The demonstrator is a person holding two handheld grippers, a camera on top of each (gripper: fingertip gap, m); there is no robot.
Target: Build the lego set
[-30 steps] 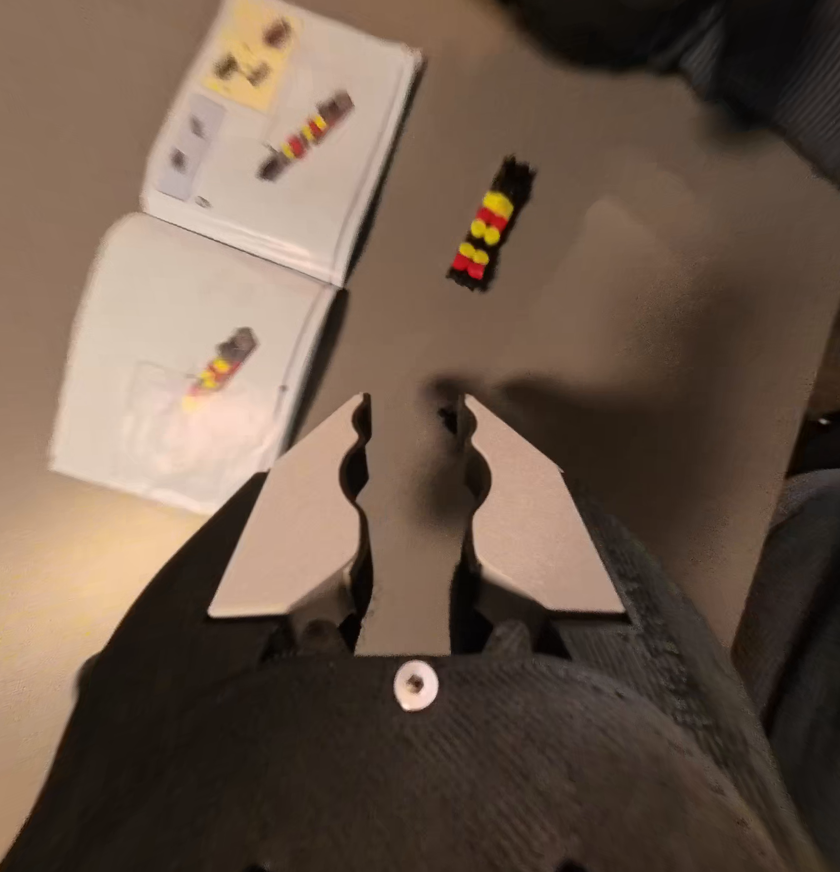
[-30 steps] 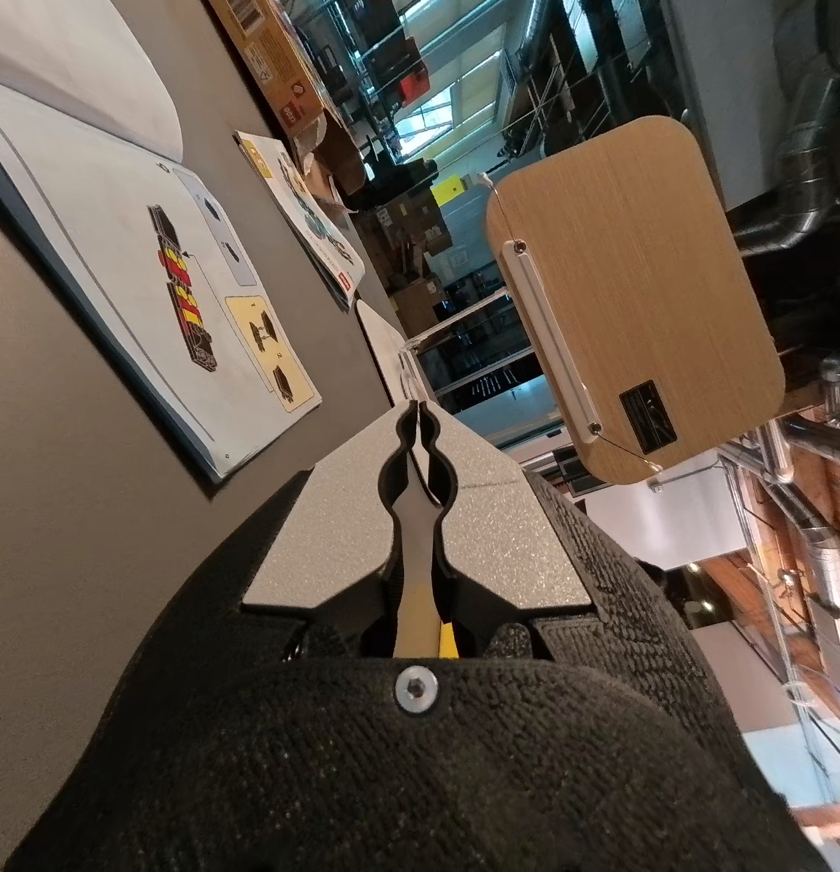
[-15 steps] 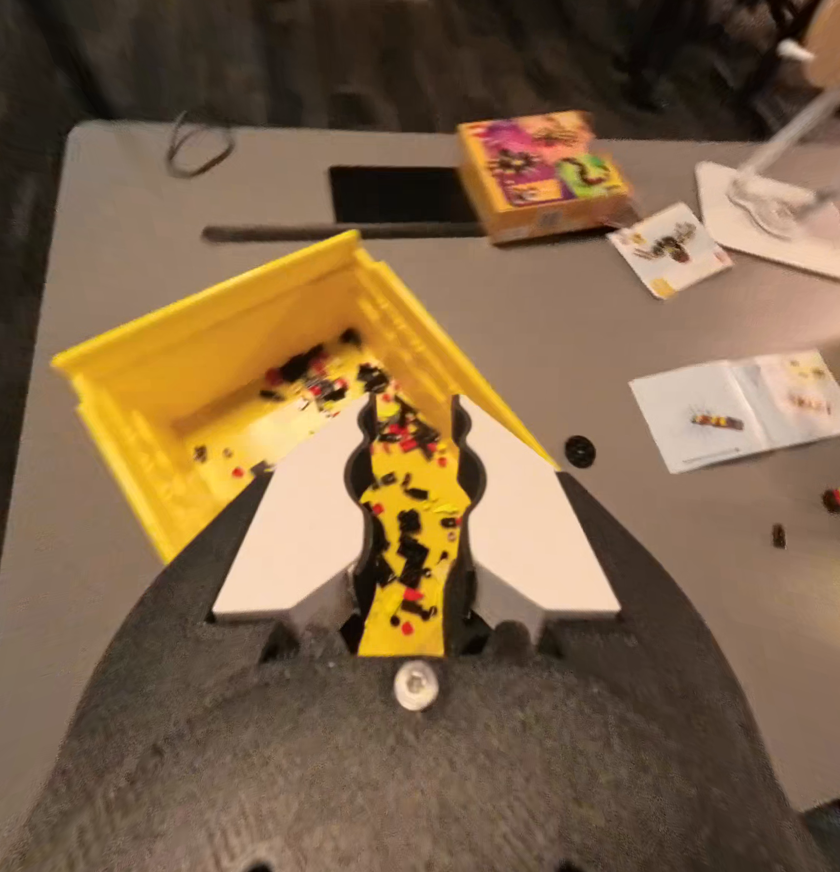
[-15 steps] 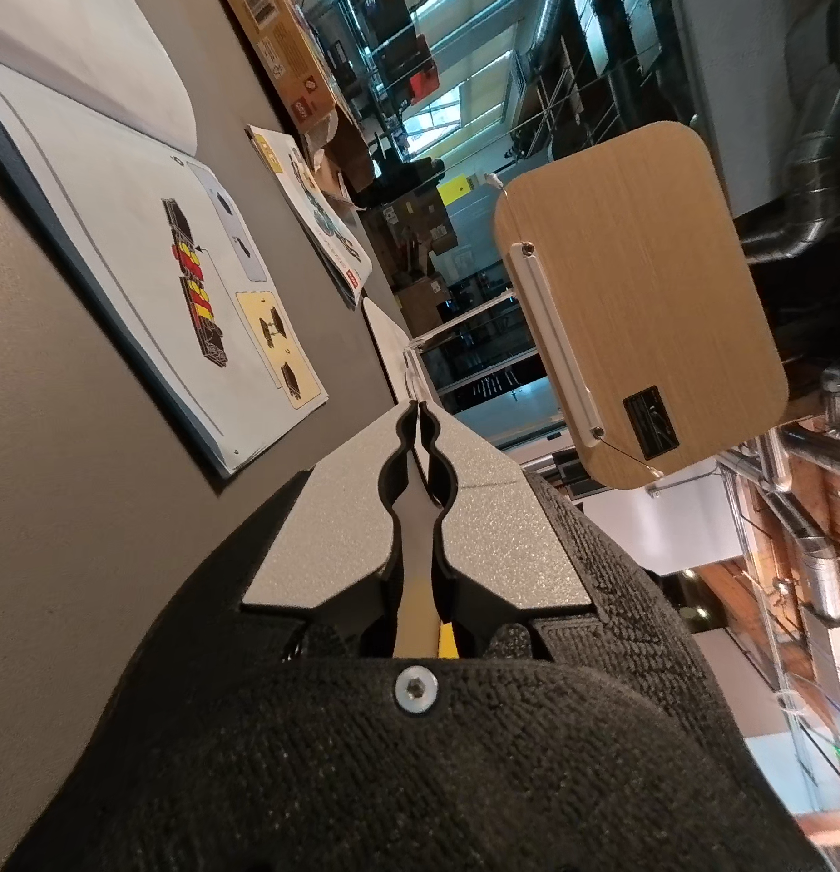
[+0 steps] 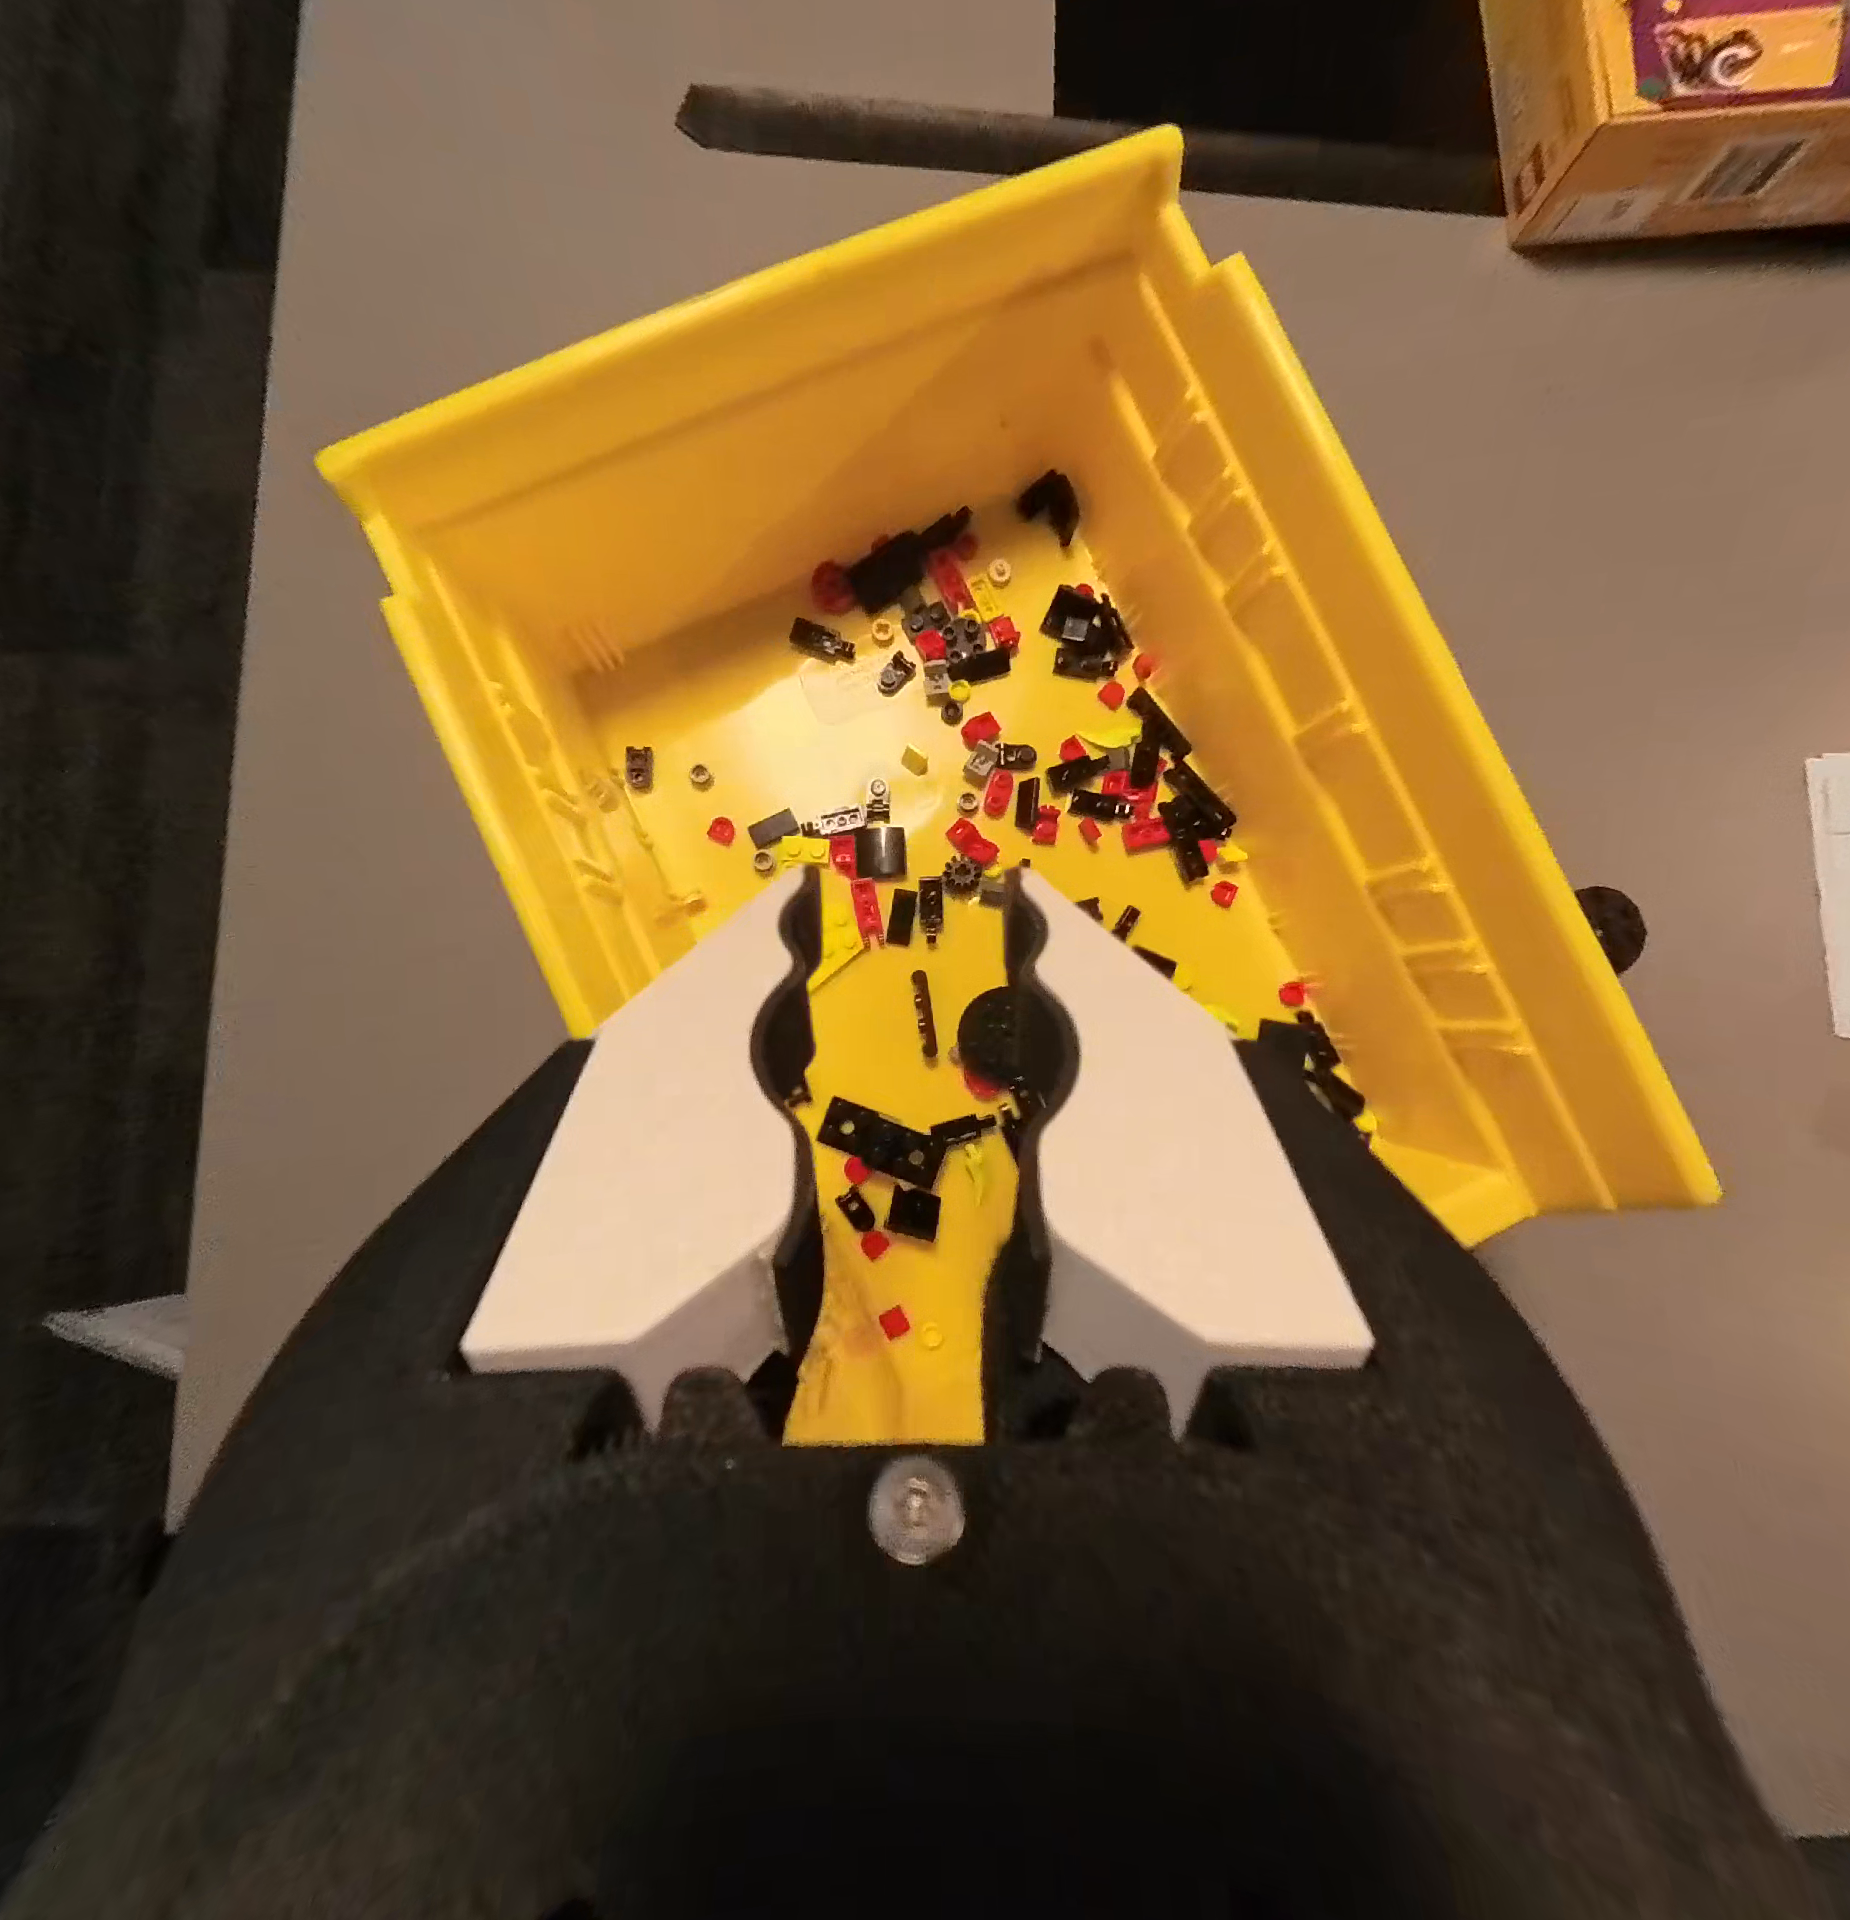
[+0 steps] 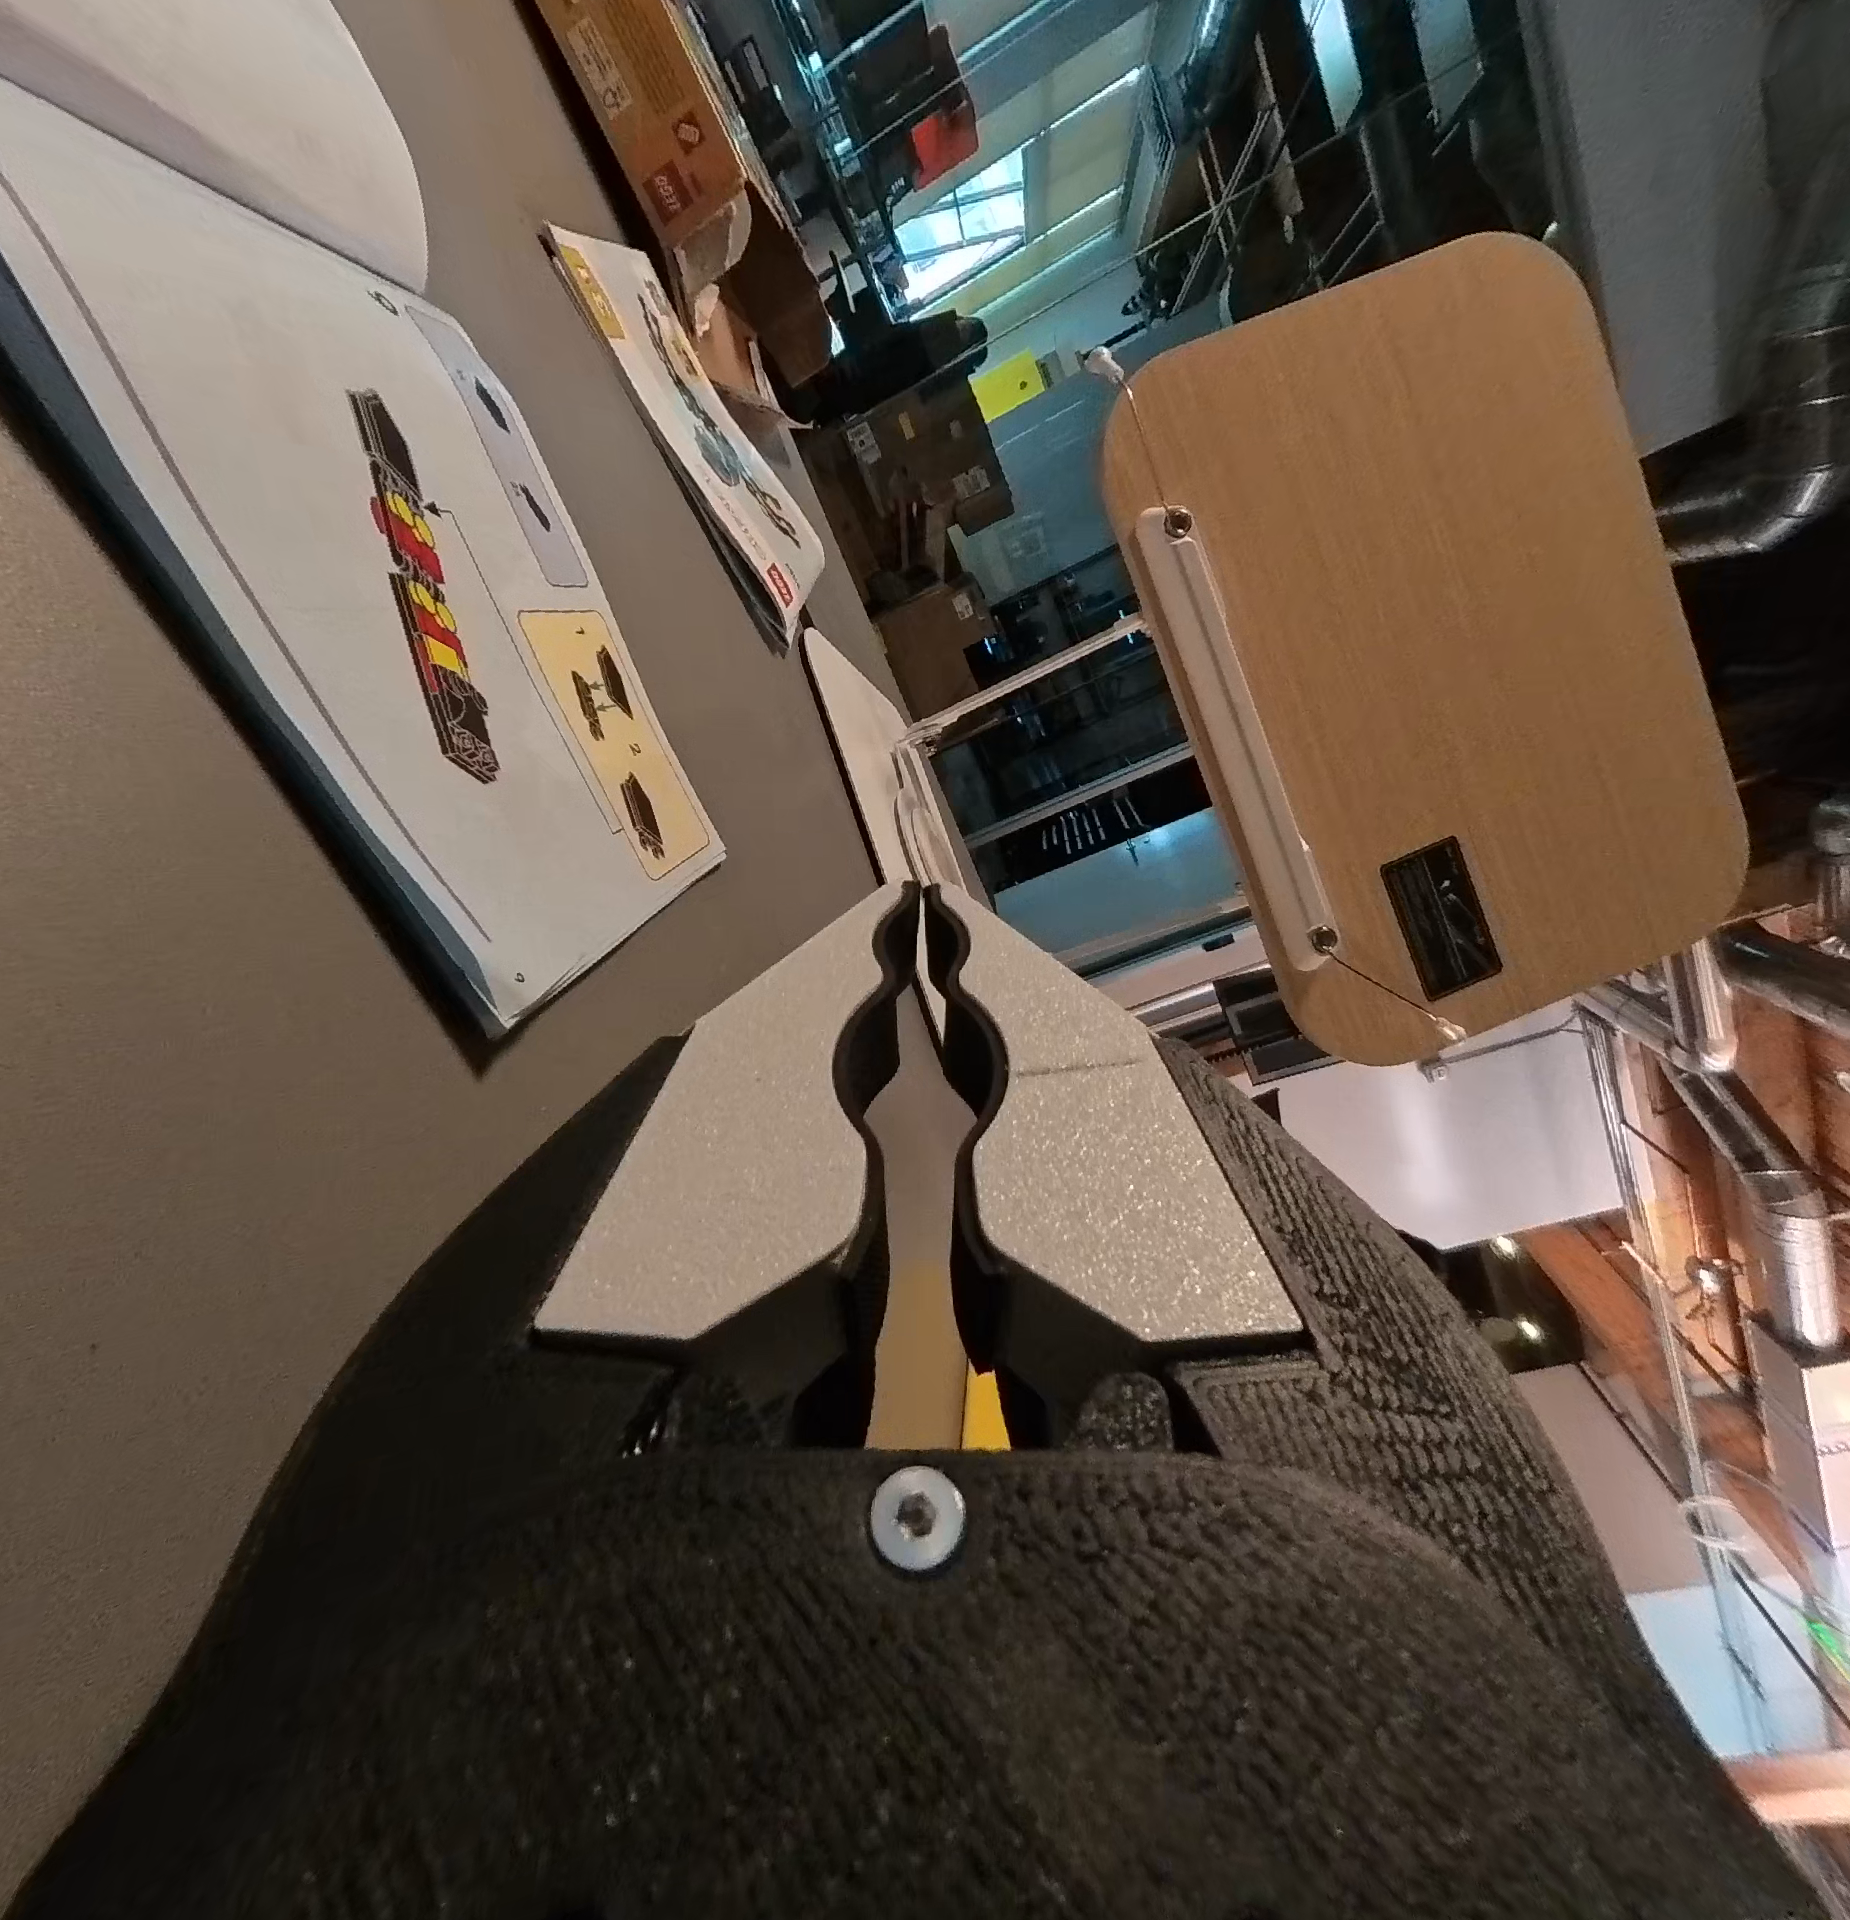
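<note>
On the grey desk, your spread left tongs hover over the yellow bin; pick one lego piece slowly (right tongs pressed together, empty).

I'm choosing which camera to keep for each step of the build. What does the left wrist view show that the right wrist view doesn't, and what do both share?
Only the left wrist view shows the yellow plastic bin of small red, black and yellow lego pieces, with the open left gripper above it.

Only the right wrist view shows the open white instruction booklet, the light wooden panel, and the shut right gripper.

Both show the grey table and an orange cardboard box.
</note>
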